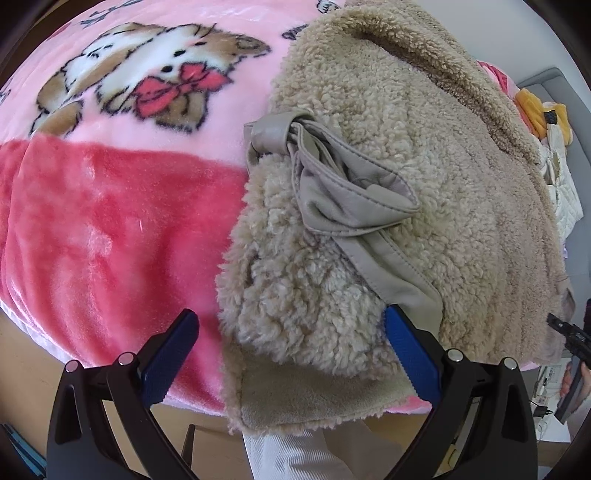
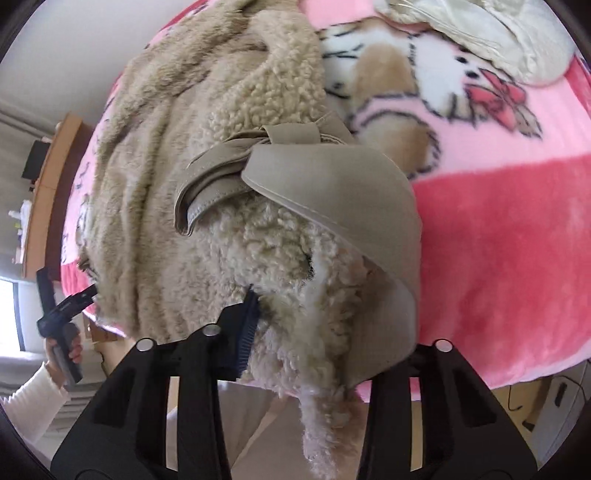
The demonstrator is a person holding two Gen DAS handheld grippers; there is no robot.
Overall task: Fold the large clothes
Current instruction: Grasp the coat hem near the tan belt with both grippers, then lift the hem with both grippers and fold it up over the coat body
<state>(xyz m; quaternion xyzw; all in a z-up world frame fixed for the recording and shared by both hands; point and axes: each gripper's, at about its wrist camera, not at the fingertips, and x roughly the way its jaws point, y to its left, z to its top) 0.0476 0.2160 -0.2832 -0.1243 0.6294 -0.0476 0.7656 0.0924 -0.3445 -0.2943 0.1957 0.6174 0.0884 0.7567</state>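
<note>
A beige fleece coat (image 1: 424,155) lies on a bed covered by a pink blanket (image 1: 110,221) printed with a cartoon cat wearing a red bow (image 1: 177,86). In the left wrist view the coat fills the centre and right of the frame, from the top edge down to the lower centre, where a bunched fleece part hangs over the bed's near edge. A smooth taupe belt (image 1: 343,192) tied in a knot lies across the fleece in the middle of that frame.

The left gripper (image 1: 291,332) is spread wide at the bottom of its frame: its 2 blue pads stand well apart, the left one over the red band of the blanket, the right one touching the fleece beside the belt's end. It holds nothing.

In the right wrist view the coat takes up the left and centre, and the belt's broad flap (image 2: 332,192) drapes over the fleece in the middle. The right gripper (image 2: 332,325) sits at the bottom centre with a thick wad of fleece and belt between its fingers; 1 blue pad (image 2: 248,325) presses the wad's left side, the other is hidden behind cloth, so it is pinching the coat. A cream quilted garment (image 2: 480,33) lies at the upper right of that frame.
</note>
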